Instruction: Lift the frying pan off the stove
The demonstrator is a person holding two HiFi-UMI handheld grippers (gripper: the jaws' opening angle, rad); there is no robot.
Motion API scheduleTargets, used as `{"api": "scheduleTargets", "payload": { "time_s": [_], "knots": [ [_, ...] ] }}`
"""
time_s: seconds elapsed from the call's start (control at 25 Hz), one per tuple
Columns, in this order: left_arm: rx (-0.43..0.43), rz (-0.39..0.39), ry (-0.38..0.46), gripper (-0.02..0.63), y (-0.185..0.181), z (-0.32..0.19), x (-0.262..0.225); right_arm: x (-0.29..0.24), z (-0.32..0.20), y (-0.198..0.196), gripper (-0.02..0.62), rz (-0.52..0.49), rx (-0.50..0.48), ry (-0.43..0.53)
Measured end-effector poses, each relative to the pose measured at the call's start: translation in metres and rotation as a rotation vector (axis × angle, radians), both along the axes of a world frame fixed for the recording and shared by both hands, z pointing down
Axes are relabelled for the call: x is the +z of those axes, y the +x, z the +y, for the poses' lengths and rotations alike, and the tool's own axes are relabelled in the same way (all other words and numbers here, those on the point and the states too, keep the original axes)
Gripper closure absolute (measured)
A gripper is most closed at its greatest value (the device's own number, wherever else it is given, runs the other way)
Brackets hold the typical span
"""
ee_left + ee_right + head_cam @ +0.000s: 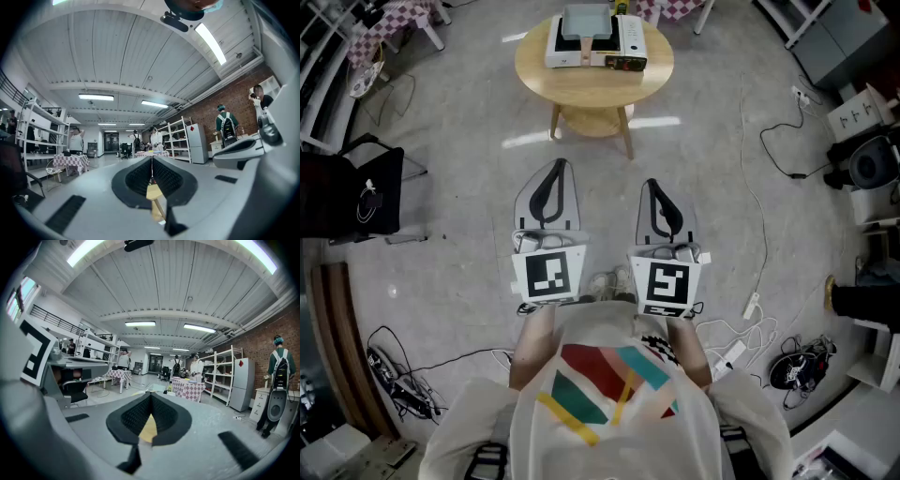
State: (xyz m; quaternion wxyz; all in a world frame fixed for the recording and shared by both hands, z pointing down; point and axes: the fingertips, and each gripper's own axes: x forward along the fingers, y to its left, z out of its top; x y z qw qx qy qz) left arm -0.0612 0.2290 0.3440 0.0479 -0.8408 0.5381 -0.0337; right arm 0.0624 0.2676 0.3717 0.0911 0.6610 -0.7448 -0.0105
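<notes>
Grey floor (469,216); round wooden table (591,91) with stove (630,42)

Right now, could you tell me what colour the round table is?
The table is light wood; head view.

Held side by side, near level, pointing forward: left gripper (557,169), right gripper (653,187). Jaws of each pressed together, nothing between them.

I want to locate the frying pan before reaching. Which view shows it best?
The head view: the frying pan sits in plain sight on the stove on the round table. Both gripper views show only a sliver of that table past their shut jaws; the pan cannot be made out.
</notes>
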Motion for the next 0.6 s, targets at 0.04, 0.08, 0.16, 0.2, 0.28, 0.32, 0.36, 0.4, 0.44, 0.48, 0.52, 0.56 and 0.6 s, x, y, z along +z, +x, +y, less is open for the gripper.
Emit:
{"api": "scheduleTargets", "payload": {
  "time_s": [0.04, 0.08, 0.16, 0.2, 0.28, 0.32, 0.36, 0.4, 0.44, 0.48, 0.52, 0.56, 0.6],
  "knots": [
    [-0.003, 0.004, 0.002, 0.6, 0.0, 0.001, -0.001, -0.001, 0.001, 0.001, 0.601, 0.0, 0.0, 0.003],
    [-0.005, 0.007, 0.003, 0.6, -0.001, 0.002, -0.002, -0.002, 0.002, 0.001, 0.601, 0.0, 0.0, 0.005],
    [-0.011, 0.008, 0.005, 0.6, -0.002, 0.003, -0.003, -0.002, 0.004, 0.001, 0.601, -0.001, -0.004, -0.002],
    [-0.015, 0.008, 0.005, 0.6, -0.002, 0.004, -0.003, -0.002, 0.005, 0.001, 0.601, -0.001, -0.007, -0.007],
    [-0.022, 0.007, 0.007, 0.6, -0.003, 0.006, -0.004, -0.005, 0.006, 0.001, 0.601, 0.002, -0.014, 0.005],
    [-0.026, 0.008, 0.015, 0.6, -0.004, 0.006, -0.006, -0.006, 0.005, 0.001, 0.601, 0.004, -0.017, 0.016],
    [-0.031, 0.011, 0.029, 0.6, -0.005, 0.005, -0.007, -0.008, 0.005, 0.001, 0.601, 0.004, -0.021, 0.022],
    [-0.035, 0.014, 0.037, 0.6, -0.006, 0.005, -0.008, -0.008, 0.005, 0.0, 0.601, 0.001, -0.024, 0.026],
    [-0.04, 0.014, 0.031, 0.6, -0.007, 0.005, -0.009, -0.009, 0.005, 0.0, 0.601, -0.004, -0.027, 0.027],
    [-0.045, 0.014, 0.018, 0.6, -0.008, 0.006, -0.008, -0.009, 0.005, 0.0, 0.601, -0.013, -0.028, 0.029],
    [-0.05, 0.014, 0.01, 0.6, -0.01, 0.007, -0.008, -0.009, 0.005, 0.001, 0.601, -0.023, -0.027, 0.03],
    [-0.056, 0.014, 0.01, 0.6, -0.011, 0.008, -0.008, -0.009, 0.004, 0.002, 0.601, -0.031, -0.023, 0.032],
    [-0.062, 0.014, 0.02, 0.6, -0.012, 0.008, -0.009, -0.009, 0.004, 0.004, 0.601, -0.035, -0.02, 0.033]
  ]
}}
